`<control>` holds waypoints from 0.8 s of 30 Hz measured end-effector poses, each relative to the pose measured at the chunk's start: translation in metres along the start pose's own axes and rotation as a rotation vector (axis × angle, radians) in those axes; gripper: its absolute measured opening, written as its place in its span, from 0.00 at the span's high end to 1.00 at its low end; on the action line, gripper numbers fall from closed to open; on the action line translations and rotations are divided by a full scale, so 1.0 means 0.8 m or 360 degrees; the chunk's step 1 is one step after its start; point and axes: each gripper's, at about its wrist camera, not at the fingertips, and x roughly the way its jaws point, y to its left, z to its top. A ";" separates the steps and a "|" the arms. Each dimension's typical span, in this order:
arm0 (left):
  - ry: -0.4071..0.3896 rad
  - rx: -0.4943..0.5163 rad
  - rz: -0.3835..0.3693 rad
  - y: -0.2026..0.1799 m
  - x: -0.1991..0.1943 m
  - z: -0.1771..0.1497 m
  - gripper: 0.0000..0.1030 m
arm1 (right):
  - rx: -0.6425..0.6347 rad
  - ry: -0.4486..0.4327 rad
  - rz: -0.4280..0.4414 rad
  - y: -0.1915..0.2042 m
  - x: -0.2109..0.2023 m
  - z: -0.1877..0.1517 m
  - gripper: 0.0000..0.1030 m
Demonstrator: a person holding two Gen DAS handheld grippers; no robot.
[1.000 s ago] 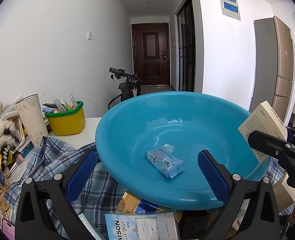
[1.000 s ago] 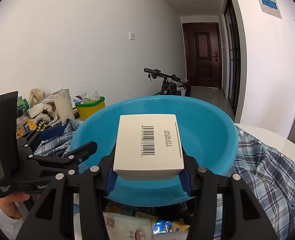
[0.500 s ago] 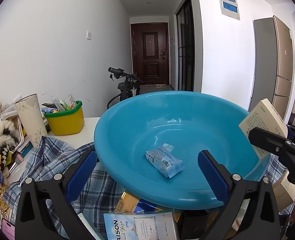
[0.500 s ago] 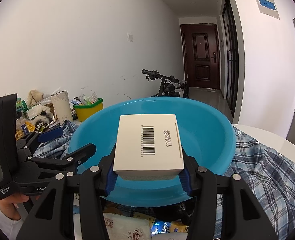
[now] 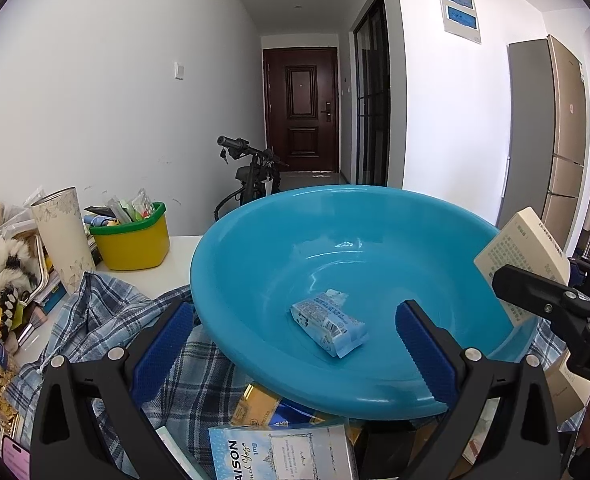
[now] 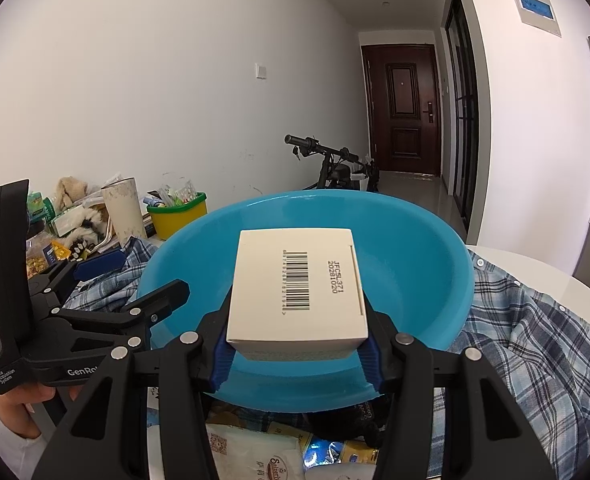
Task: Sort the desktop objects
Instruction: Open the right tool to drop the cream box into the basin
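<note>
**A:** A white-walled flat, a dark door at the hall's end, a bicycle parked by the wall; in front, a white table (image 5: pixel 183 246) buried under clutter. Where does the sorting stand?

**B:** The right gripper (image 6: pixel 295 354) holds a cream cardboard box (image 6: pixel 297 294), barcode up, its jaws pinching the box's two sides above the near edge of a blue plastic basin (image 6: pixel 423 248). The box hangs in the air, not yet inside.

**A:** And the left gripper (image 5: pixel 295 344)?

**B:** Its jaws are spread wide and hold nothing, poised at the basin's near rim. One blue snack packet (image 5: pixel 329 326) already lies in the bottom of the basin, which sits on a plaid shirt (image 5: pixel 99 320) and loose packaging.

**A:** How should the drop be done?

**B:** My judgement: carry the box forward until it is well over the bowl's floor, lower it close to the surface, then let the jaws part. Releasing at the rim risks it tipping back onto the shirt. Landing it beside the packet, not on it, keeps both flat.

**A:** Any hazards?

**B:** The basin rests on soft, uneven things, so a hard knock could rock it. The left gripper should stay clear of the box's path. The yellow-and-green bin (image 5: pixel 129 242) and the paper cup (image 5: pixel 65 240) stand well apart, out of the way.
</note>
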 end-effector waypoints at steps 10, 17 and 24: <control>0.0002 -0.0009 -0.0005 0.003 0.001 0.000 0.00 | 0.0000 -0.0033 -0.0024 0.001 -0.002 0.000 0.17; -0.0003 -0.0003 -0.0004 0.003 0.002 0.000 0.00 | 0.0001 -0.0088 -0.0109 -0.003 -0.004 0.003 0.00; 0.0009 -0.0007 -0.0005 0.005 0.001 0.000 0.00 | -0.0034 -0.0033 -0.0104 0.004 0.006 -0.002 0.00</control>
